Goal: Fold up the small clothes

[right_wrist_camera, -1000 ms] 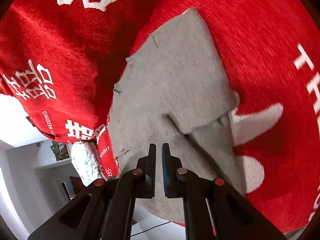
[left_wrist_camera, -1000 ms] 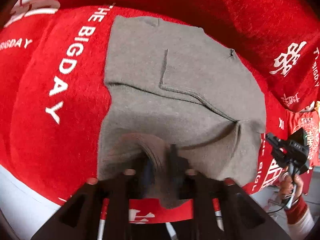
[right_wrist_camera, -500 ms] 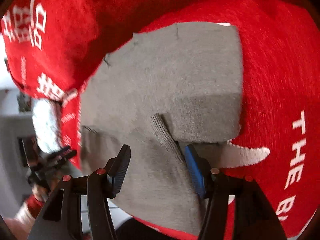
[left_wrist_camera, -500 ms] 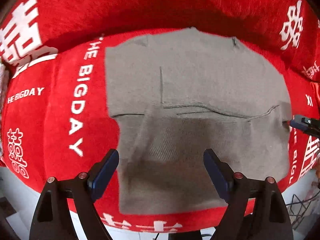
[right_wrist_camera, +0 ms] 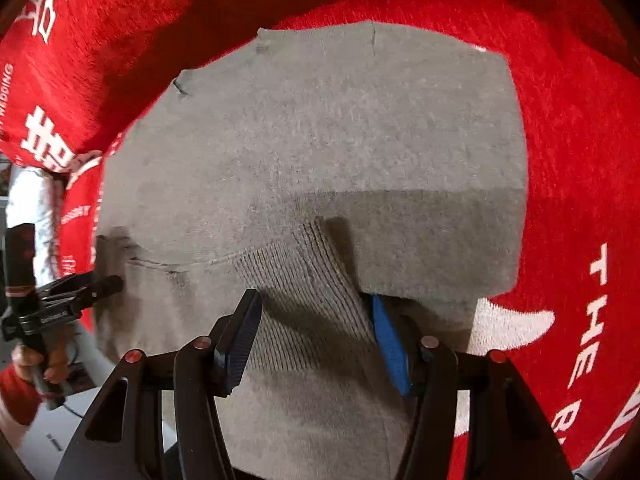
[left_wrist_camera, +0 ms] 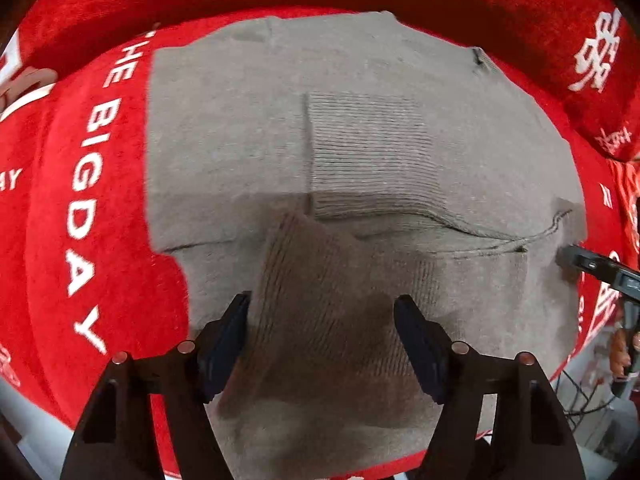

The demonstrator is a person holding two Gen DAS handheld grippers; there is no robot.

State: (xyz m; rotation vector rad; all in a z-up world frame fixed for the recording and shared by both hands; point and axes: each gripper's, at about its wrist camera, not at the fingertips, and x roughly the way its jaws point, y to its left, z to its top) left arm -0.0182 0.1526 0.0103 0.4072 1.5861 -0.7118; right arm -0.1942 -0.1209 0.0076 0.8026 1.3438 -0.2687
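A grey knit garment (left_wrist_camera: 360, 152) lies folded on a red blanket (left_wrist_camera: 52, 208) with white lettering. My left gripper (left_wrist_camera: 322, 308) points down over its near half. The jaws are closing, with a raised ribbed fold of cloth between them, and only the left pad brushes it. In the right wrist view the same garment (right_wrist_camera: 320, 128) fills the middle. My right gripper (right_wrist_camera: 314, 300) hovers over a ribbed ridge, jaws also closing, and the blue pad is against the ridge's side. Each view shows the other gripper at the garment's edge: the right gripper (left_wrist_camera: 592, 266) and the left gripper (right_wrist_camera: 80, 284).
The red blanket (right_wrist_camera: 580, 140) drapes over a cushioned seat, with a raised back behind the garment. A person's hand (right_wrist_camera: 24, 360) in a red sleeve holds the left gripper's handle. Pale floor and cables (left_wrist_camera: 580, 396) show past the blanket's front edge.
Both grippers were shut a second ago, the left on grey cloth, and have since opened wide. The garment now lies flatter. The left gripper has sunk closer to the cloth and the right has swung round.
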